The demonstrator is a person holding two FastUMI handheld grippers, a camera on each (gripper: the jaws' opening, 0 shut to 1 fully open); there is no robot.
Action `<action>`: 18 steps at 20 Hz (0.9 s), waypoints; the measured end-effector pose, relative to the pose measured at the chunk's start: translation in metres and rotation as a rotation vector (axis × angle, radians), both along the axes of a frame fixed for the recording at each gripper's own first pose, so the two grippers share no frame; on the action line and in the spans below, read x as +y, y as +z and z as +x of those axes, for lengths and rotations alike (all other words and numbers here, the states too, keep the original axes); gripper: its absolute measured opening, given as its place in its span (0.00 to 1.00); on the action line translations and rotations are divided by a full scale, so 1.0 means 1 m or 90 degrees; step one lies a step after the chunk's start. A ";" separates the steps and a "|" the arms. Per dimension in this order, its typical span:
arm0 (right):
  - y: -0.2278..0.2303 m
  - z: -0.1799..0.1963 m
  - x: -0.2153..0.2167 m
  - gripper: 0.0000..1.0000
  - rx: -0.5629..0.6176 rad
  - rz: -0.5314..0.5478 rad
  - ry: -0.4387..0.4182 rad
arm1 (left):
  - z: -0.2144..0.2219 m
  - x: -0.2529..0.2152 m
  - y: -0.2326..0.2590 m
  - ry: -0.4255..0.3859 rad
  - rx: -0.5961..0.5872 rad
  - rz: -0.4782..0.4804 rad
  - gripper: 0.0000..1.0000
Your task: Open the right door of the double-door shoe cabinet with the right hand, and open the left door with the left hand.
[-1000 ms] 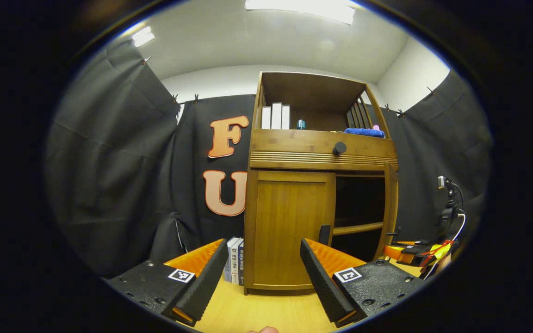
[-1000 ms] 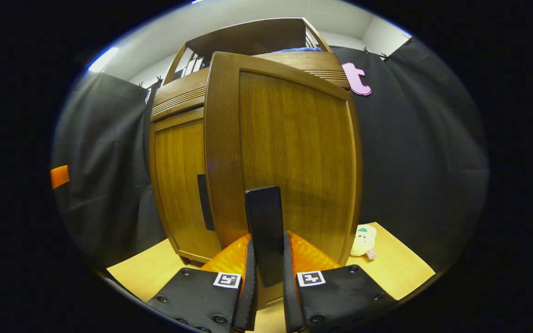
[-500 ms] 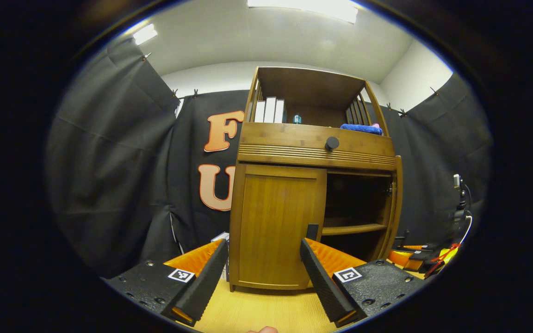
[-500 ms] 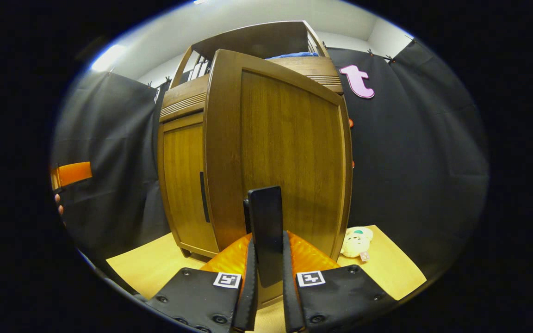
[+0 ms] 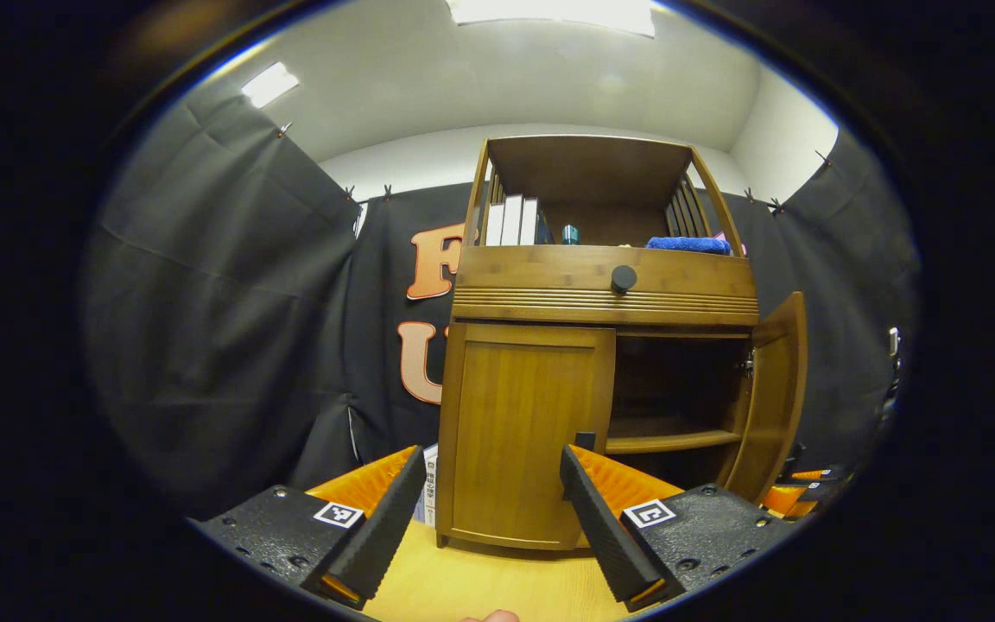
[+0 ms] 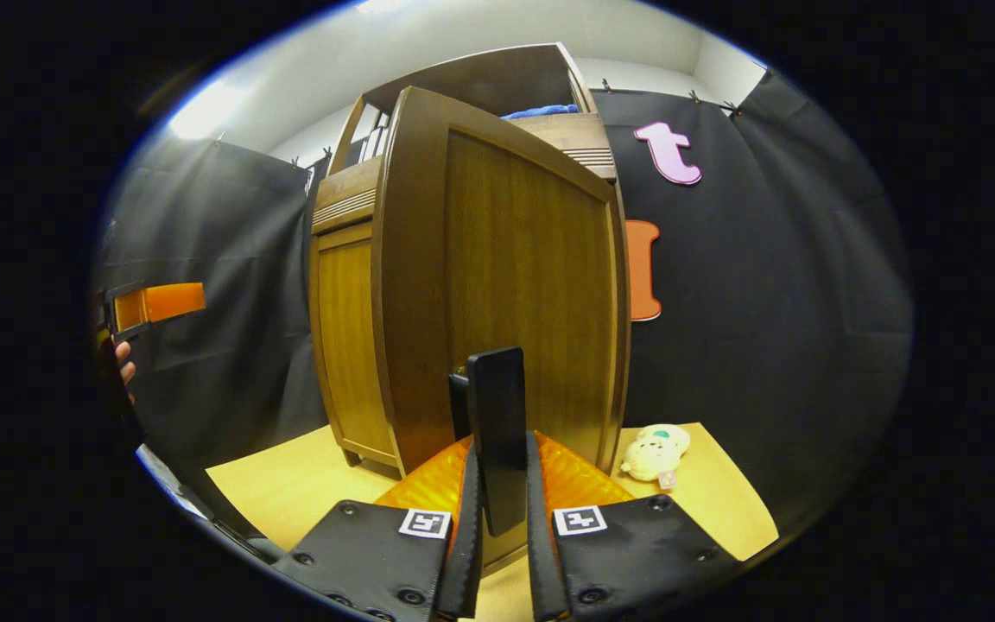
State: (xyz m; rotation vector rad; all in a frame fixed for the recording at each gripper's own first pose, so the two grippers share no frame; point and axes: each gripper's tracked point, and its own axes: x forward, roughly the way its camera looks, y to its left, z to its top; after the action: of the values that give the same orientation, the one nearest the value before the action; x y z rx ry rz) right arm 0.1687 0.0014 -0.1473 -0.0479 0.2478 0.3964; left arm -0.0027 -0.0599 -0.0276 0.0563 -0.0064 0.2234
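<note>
Already the right door of the shoe cabinet stands swung well out on its hinge, and the right gripper is the reason: its two fingers are closed on the door's dark upright handle, pinching it from both sides so the pull follows the door's arc. In the left gripper view that same door hangs open at the cabinet's right side, and the dark interior with one shelf board is exposed.

The left door is flush and shut. The left gripper is held in front of it with its fingers spread wide and nothing between them, set apart from the wood; the left door's handle shows just above the inner finger, near the door's inner edge. Judging by that line-up, the open fingers are being kept ready to straddle this handle next, so half the task looks done.

The cabinet sits on a pale wooden table, toward its far edge against the cloth wall. A small plush toy lies on the table beside the open door, clear of its swing. Books and a blue cloth rest on the cabinet's top shelf.
</note>
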 end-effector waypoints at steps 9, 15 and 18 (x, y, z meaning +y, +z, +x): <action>0.005 0.006 -0.071 0.23 -0.019 -0.010 -0.046 | -0.018 -0.030 0.002 0.037 -0.010 0.008 0.92; 0.005 0.012 -0.097 0.08 -0.017 0.005 -0.062 | -0.030 -0.040 0.006 0.047 -0.007 0.022 0.92; 0.007 0.011 -0.102 0.29 -0.020 0.004 -0.045 | -0.031 -0.042 0.008 0.050 -0.009 0.037 0.92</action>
State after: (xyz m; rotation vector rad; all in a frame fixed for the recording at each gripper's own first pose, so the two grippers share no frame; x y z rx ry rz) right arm 0.1792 -0.1005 -0.1402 -0.0395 0.2172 0.3265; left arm -0.0337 -0.1018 -0.0192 0.1129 -0.0243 0.3016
